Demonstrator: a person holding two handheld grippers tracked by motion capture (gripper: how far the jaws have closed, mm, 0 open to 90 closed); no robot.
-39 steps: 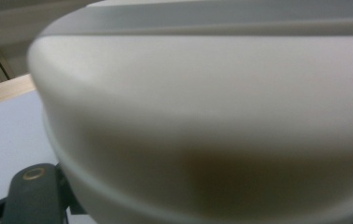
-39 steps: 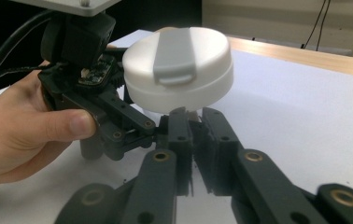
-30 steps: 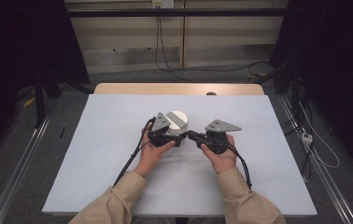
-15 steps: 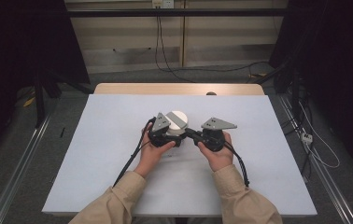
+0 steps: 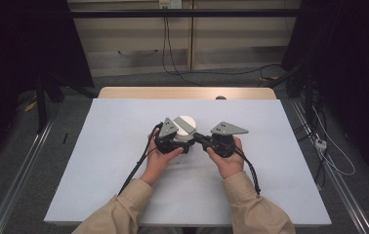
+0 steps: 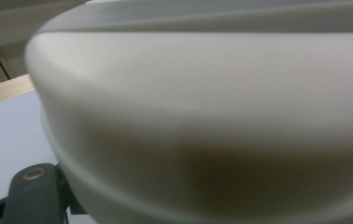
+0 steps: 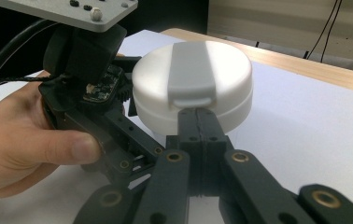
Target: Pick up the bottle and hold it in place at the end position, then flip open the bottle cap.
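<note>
A round white container (image 5: 186, 122) with a grey flip tab (image 7: 191, 70) across its lid sits at the middle of the table. My left gripper (image 5: 174, 139) grips it from the near left; its wall (image 6: 212, 116) looms blurred right in front of the left gripper view, with one jaw at the bottom left. In the right gripper view, the left gripper (image 7: 128, 105) hugs the container's left side. My right gripper (image 7: 197, 116) is shut with nothing between its jaws, and its tips touch the container's side just under the lip of the tab. From above, the right gripper (image 5: 198, 137) comes in from the right.
The container rests on a white sheet (image 5: 114, 161) over a wooden table (image 5: 138, 92), with free room on all sides. Cables (image 5: 133, 170) trail from both grippers toward the near edge. Dark stands and floor cables surround the table.
The right gripper has crept slightly left, toward the container. The left gripper and the container have stayed in place.
</note>
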